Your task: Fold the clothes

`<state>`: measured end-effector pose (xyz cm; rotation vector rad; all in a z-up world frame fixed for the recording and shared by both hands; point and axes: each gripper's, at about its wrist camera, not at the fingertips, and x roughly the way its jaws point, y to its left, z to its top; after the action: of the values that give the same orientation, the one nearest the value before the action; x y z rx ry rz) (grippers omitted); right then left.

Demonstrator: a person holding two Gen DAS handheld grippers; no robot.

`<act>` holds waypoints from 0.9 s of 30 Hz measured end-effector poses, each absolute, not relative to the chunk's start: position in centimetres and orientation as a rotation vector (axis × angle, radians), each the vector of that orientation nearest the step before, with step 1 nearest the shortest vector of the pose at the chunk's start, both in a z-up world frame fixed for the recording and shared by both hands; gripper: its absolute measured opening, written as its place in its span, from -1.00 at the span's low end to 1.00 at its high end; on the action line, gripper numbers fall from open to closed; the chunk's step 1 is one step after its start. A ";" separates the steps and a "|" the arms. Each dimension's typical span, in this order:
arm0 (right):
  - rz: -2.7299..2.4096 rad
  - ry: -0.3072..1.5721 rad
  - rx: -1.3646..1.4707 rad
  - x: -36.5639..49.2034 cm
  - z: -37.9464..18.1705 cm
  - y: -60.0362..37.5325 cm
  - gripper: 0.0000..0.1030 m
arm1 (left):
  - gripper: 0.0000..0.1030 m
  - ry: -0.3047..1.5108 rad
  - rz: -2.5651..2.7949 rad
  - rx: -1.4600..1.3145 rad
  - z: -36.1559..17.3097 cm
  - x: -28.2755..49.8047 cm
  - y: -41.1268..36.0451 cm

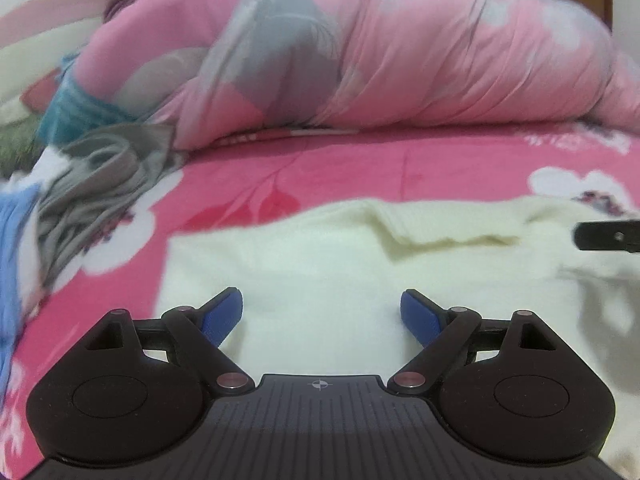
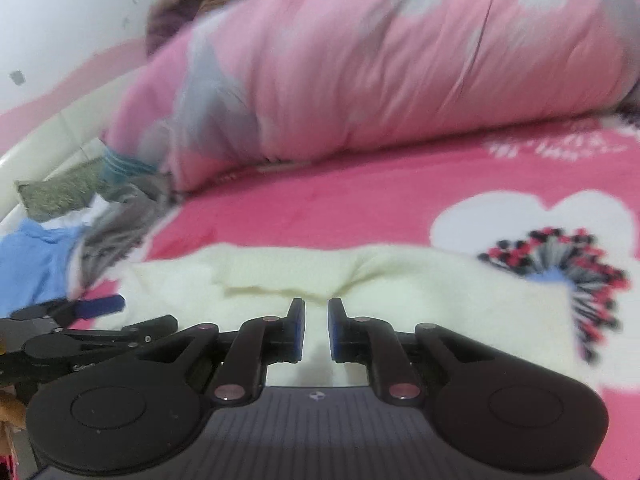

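A cream knitted garment (image 1: 320, 248) lies spread flat on the pink flowered bedsheet (image 1: 360, 168), with a raised fold along its far edge. My left gripper (image 1: 321, 296) hovers over its near left part, open wide, with nothing between the blue pads. In the right wrist view the same garment (image 2: 440, 288) stretches across the middle. My right gripper (image 2: 317, 304) is over its centre, almost shut, with a thin slit between the pads and no cloth seen pinched. The left gripper (image 2: 132, 312) shows at that view's left edge. A black finger (image 1: 608, 236) of the right gripper pokes in at the left wrist view's right edge.
A big rolled pink and grey quilt (image 1: 400, 60) lies across the far side of the bed. At the left lies a heap of other clothes: grey (image 1: 92, 184), light blue (image 1: 12, 260) and teal (image 1: 68, 108) pieces. A white wall (image 2: 60, 20) rises beyond them.
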<state>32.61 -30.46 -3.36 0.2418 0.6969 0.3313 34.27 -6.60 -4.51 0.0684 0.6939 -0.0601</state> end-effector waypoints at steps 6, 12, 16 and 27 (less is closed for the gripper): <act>0.307 0.630 0.236 20.0 0.0 -31.0 -0.76 | 0.71 0.692 -0.067 -0.063 -2.2 24.7 -1.6; 0.175 0.578 0.365 6.0 0.0 -33.2 -0.58 | 0.81 0.705 -0.063 -0.125 -2.8 13.7 3.1; 0.112 0.636 0.378 -0.6 -2.7 -32.8 -0.58 | 0.84 0.714 -0.084 -0.122 -4.2 8.2 3.1; -0.039 0.648 0.341 -13.1 -6.9 -33.1 -0.40 | 0.93 0.719 -0.124 -0.043 -8.8 -1.3 1.9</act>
<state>-13.10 -33.06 -6.91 0.3412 0.6484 -0.0392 -1.27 1.94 -8.76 -0.0426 0.7194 -0.1243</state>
